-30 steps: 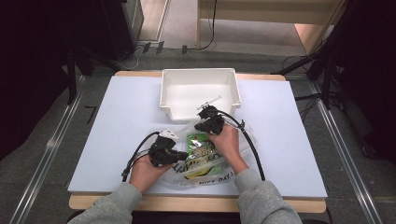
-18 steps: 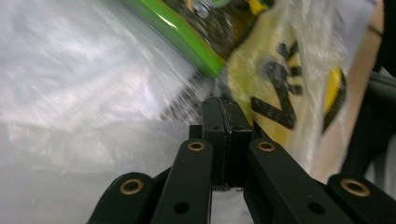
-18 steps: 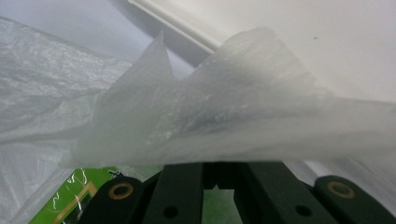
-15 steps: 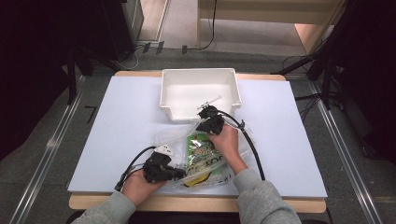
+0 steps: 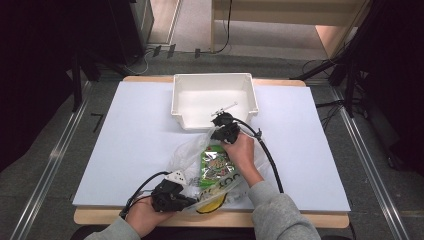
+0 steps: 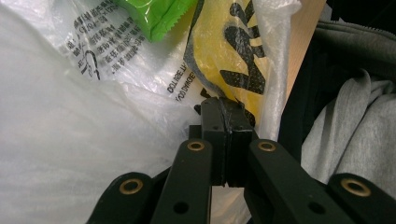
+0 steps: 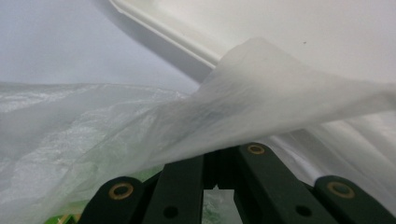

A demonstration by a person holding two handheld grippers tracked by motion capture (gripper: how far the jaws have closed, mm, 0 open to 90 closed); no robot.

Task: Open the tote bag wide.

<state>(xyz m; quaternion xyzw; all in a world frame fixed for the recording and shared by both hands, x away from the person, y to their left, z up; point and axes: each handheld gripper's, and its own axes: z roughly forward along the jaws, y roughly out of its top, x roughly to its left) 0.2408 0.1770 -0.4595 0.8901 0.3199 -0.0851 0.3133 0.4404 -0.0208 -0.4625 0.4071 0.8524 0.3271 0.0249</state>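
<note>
White board covered the table. At its near edge, the left gripper was clamped on the plastic bag holding a green packet; the right gripper pinched the bag's far rim beside the tray. Pulling evenly would likely avoid tearing.

A white bin sits at the far side of the desk, a small white stick-like item lying inside it. A white sheet covers the desk, wooden edge showing along the near side.
</note>
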